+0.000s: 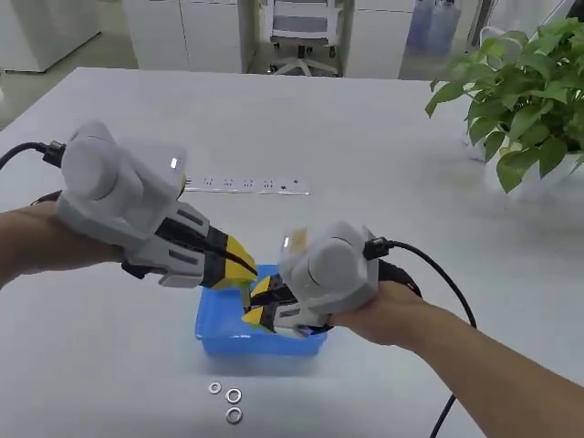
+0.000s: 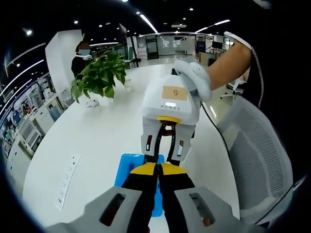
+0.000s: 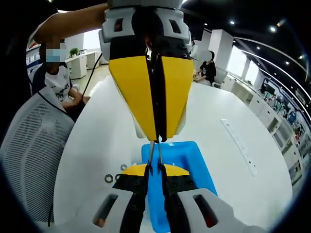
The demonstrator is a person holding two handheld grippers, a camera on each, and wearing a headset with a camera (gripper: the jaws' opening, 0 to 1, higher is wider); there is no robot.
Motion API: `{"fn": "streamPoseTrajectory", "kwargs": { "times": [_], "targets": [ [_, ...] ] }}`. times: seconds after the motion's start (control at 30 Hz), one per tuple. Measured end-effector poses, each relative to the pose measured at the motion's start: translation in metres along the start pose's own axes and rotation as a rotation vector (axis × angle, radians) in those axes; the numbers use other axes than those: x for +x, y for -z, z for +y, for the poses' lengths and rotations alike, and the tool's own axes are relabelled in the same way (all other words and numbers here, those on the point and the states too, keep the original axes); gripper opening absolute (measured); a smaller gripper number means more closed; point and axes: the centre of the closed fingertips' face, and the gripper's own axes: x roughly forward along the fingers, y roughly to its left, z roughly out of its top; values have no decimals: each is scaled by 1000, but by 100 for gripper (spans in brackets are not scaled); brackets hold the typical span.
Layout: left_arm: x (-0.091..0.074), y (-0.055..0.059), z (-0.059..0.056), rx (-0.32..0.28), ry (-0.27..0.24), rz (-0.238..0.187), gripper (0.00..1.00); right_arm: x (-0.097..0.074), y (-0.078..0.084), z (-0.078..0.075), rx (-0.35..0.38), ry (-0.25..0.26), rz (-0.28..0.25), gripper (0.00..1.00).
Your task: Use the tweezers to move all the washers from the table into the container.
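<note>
Head view, washers (image 1: pixel 229 401) seemingly near hand-held gripper (image 1: pixel 258 312)

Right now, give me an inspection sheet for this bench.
Surface: white table.
Job's things: blue container; three washers on the table beside it; tweezers above the container.
Clutter: power strip.
Grippers: left gripper shut on tweezers; right gripper jaws flank the tweezer tips, grip unclear.
Cables: black cable from the right gripper.
Surroundings: potted plant, office chair.

Blue container (image 3: pixel 192 162) under tweezers (image 3: pixel 154 153); washers (image 3: pixel 114 177) (left) beside.
</note>
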Motion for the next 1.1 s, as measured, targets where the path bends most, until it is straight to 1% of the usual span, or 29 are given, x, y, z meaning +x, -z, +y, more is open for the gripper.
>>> {"fn": "streamPoseTrajectory", "kwargs": {
  "times": [0.33,0.6,0.77,1.0,1.1],
  "targets": [
    [-2,3,-17,-4,3,-4,5,0,0,17,-5,-10,-2,13],
    [-1,12,-34,-15,11,-9,5,5,4,37,-9,-29,-2,13],
    [3,18,-42,-28,13,-11,5,9,8,47,-15,-44,1,13],
    [9,26,-54,-39,19,-14,5,14,15,58,-13,-68,7,13],
    [9,29,-56,-44,20,-14,5,16,18,62,-9,-73,2,13]
  ]
}}
